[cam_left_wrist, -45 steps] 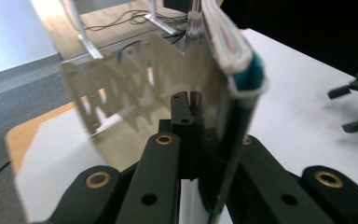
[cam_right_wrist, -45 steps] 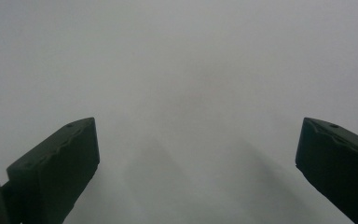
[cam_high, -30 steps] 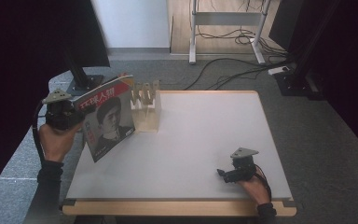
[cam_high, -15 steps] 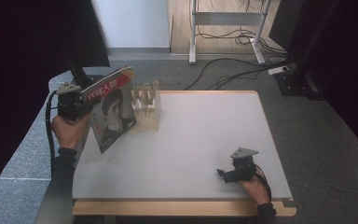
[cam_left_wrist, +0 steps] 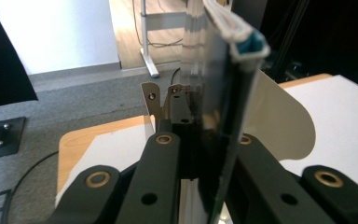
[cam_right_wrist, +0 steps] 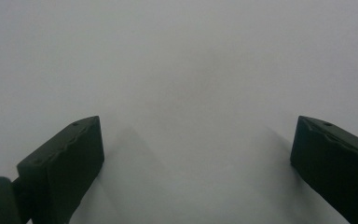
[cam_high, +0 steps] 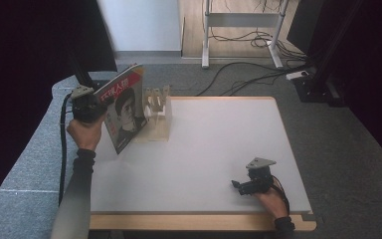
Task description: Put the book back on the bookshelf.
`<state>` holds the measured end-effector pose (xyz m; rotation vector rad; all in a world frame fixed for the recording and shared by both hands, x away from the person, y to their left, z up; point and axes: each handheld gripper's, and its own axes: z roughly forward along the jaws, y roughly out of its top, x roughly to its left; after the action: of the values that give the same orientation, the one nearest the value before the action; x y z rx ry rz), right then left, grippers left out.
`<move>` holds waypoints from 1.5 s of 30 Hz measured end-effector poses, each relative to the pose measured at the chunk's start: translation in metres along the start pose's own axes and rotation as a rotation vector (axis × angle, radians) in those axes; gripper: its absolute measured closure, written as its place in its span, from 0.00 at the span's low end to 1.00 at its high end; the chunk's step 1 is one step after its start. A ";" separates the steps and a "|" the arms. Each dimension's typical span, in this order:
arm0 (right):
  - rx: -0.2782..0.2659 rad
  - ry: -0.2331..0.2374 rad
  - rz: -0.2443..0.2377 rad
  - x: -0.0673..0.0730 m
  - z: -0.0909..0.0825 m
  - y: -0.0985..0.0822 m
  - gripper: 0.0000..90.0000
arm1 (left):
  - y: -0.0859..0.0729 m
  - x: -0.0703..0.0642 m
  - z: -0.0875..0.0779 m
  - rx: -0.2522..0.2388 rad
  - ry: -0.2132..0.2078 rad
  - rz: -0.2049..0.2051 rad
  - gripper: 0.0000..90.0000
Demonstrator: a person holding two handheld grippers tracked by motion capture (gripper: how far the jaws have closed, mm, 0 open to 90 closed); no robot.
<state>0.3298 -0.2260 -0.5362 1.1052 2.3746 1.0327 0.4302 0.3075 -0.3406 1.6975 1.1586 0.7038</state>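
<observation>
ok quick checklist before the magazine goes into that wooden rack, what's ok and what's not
1. Left gripper clamped on the magazine: ok.
2. Magazine lifted off the table: ok.
3. Magazine beside the wooden rack, lined up with a slot: cannot tell.
4. Rack slots free: cannot tell.
5. Right gripper open, resting near the table's front edge, away from the rack: ok.

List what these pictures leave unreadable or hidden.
- Magazine title, high view: print too small.
- Magazine cover, left gripper view: seen edge-on, blurred by closeness.
- Rack slots, high view: partly behind the magazine, too small to tell contents.
- Right hand-held gripper, high view: jaw gap too small; its own view shows the jaws apart.
</observation>
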 end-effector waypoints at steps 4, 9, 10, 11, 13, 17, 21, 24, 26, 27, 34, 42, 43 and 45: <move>-0.001 -0.001 0.001 0.000 0.000 0.000 0.02 | -0.007 0.005 0.001 0.011 0.007 0.002 0.96; 0.000 0.000 0.001 0.000 0.000 0.000 0.02 | -0.011 0.012 -0.001 0.037 -0.010 -0.008 0.94; 0.000 -0.001 0.001 0.000 0.000 0.000 0.02 | -0.011 0.013 -0.001 0.044 -0.013 -0.012 0.94; 0.000 -0.001 0.001 0.000 0.000 0.000 0.02 | -0.010 0.014 -0.001 0.049 -0.011 -0.017 0.92; 0.000 0.000 0.001 0.000 0.000 0.000 0.02 | -0.010 0.015 -0.001 0.055 -0.013 -0.015 0.88; 0.000 -0.001 0.000 0.000 0.000 0.000 0.02 | -0.011 0.016 -0.003 0.062 0.004 0.006 0.82; 0.001 -0.001 -0.002 0.000 0.000 0.000 0.02 | -0.011 0.018 -0.006 0.069 0.005 0.016 0.62; 0.002 0.000 0.000 0.000 0.000 0.000 0.02 | -0.012 0.018 -0.008 0.075 -0.003 0.024 0.52; 0.003 0.000 0.002 0.000 0.000 0.000 0.02 | -0.013 0.017 -0.010 0.079 -0.011 0.027 0.45; 0.003 0.000 0.001 0.000 0.000 0.000 0.02 | -0.016 0.017 -0.013 0.080 -0.024 0.025 0.39; 0.003 -0.001 0.002 0.000 0.000 0.001 0.02 | -0.023 0.014 -0.019 0.081 -0.054 0.035 0.23; 0.004 0.000 0.002 0.000 0.000 0.001 0.02 | -0.031 0.008 -0.036 0.084 -0.078 0.041 0.10; 0.004 -0.001 0.002 0.000 0.000 0.001 0.02 | -0.033 0.007 -0.039 0.087 -0.077 0.045 0.09; 0.004 0.000 0.001 0.000 0.000 0.001 0.02 | -0.037 0.006 -0.044 0.090 -0.087 0.043 0.09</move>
<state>0.3306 -0.2257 -0.5361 1.1085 2.3772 1.0281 0.3812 0.3337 -0.3565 1.8151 1.1101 0.6057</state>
